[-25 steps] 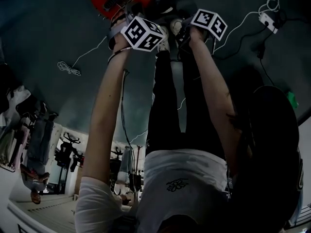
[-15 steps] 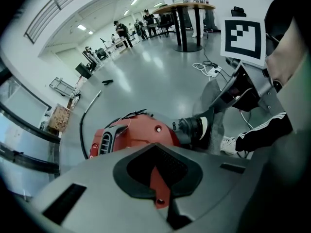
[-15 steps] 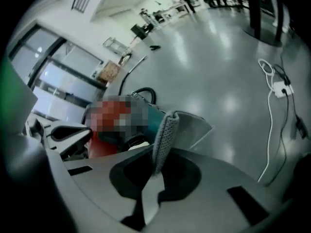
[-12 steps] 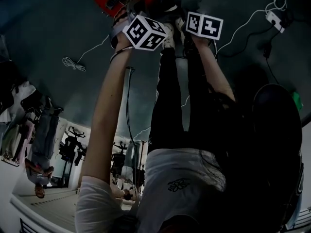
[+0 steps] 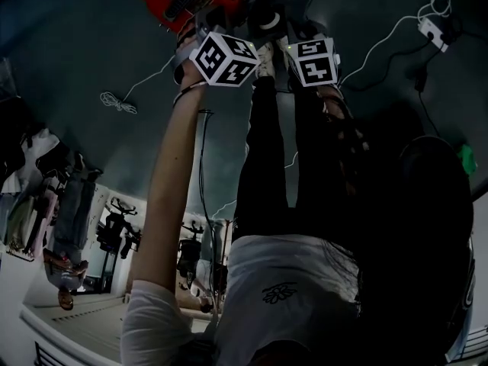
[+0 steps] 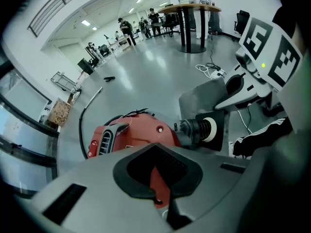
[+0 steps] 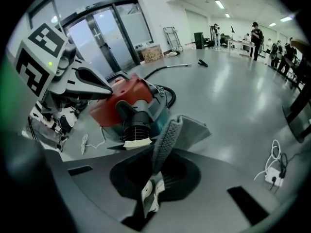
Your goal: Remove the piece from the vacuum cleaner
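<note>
While clamping vacuum cleaner (image 6: 131,135) in left gripper (image 6: 158,178), grey piece (image 7: 181,130) pinched in right gripper (image 7: 154,176), brace left, peel right away steadily.

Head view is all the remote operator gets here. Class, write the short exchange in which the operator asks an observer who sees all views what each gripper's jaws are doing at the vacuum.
Operator: Are the left jaws on anything?
Observer: Yes. The left gripper looks closed on a red part of the vacuum.
Operator: And the right jaws?
Observer: The right gripper is shut, jaws together. The ribbed black connector sits just beside them, not between them.
</note>
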The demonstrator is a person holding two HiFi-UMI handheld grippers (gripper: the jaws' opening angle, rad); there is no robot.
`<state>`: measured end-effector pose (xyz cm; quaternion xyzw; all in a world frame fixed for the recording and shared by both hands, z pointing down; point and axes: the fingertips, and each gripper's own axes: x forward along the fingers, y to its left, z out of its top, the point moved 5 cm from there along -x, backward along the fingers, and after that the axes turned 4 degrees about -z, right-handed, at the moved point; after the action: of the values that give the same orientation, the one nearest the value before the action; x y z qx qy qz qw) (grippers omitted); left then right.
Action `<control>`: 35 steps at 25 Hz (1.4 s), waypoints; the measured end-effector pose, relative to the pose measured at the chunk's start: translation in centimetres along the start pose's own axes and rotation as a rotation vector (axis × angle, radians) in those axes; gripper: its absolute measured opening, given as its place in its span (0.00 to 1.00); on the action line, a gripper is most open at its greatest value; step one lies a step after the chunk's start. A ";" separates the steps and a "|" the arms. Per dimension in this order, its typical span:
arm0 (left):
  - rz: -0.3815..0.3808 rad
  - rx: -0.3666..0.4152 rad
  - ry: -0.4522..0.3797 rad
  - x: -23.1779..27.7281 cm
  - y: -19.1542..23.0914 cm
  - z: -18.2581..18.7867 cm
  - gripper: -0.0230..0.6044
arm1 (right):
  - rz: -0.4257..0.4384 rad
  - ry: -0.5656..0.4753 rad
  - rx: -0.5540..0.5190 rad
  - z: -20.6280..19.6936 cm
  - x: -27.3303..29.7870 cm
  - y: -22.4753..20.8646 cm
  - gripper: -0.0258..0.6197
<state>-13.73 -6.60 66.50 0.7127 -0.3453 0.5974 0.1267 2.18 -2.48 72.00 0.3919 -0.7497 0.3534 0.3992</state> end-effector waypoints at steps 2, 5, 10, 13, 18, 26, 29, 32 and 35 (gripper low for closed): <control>0.001 -0.003 -0.003 0.0 0.1 0.1 0.04 | 0.002 -0.005 0.007 -0.4 0.0 -0.3 0.08; -0.007 0.000 -0.015 0.1 0.1 0.1 0.04 | 0.006 -0.009 0.010 -0.5 0.1 -0.5 0.08; -0.011 -0.005 -0.015 0.0 0.1 0.1 0.04 | 0.052 -0.058 -0.041 -0.8 0.0 -0.6 0.08; -0.011 0.049 -0.010 0.0 0.0 0.2 0.04 | 0.154 -0.071 -0.028 -1.3 0.6 -1.4 0.08; -0.003 0.003 -0.004 0.1 0.2 0.2 0.04 | 0.136 -0.102 -0.123 -1.0 0.1 -1.0 0.08; -0.014 -0.019 0.002 0.3 0.4 0.2 0.04 | 0.129 -0.135 -0.225 -1.6 -0.1 -0.8 0.08; -0.012 -0.014 0.002 0.3 0.5 0.2 0.04 | 0.127 -0.138 -0.246 -1.5 -0.1 -0.8 0.08; -0.013 -0.020 0.004 0.3 0.4 0.1 0.04 | 0.130 -0.138 -0.270 -1.8 0.1 -0.9 0.08; -0.018 -0.017 0.007 0.5 0.4 0.2 0.04 | 0.145 -0.147 -0.341 -1.7 0.3 -1.1 0.08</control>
<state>-13.83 -7.20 66.77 0.7127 -0.3432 0.5957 0.1393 3.54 -1.62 73.25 0.2887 -0.8521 0.2195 0.3773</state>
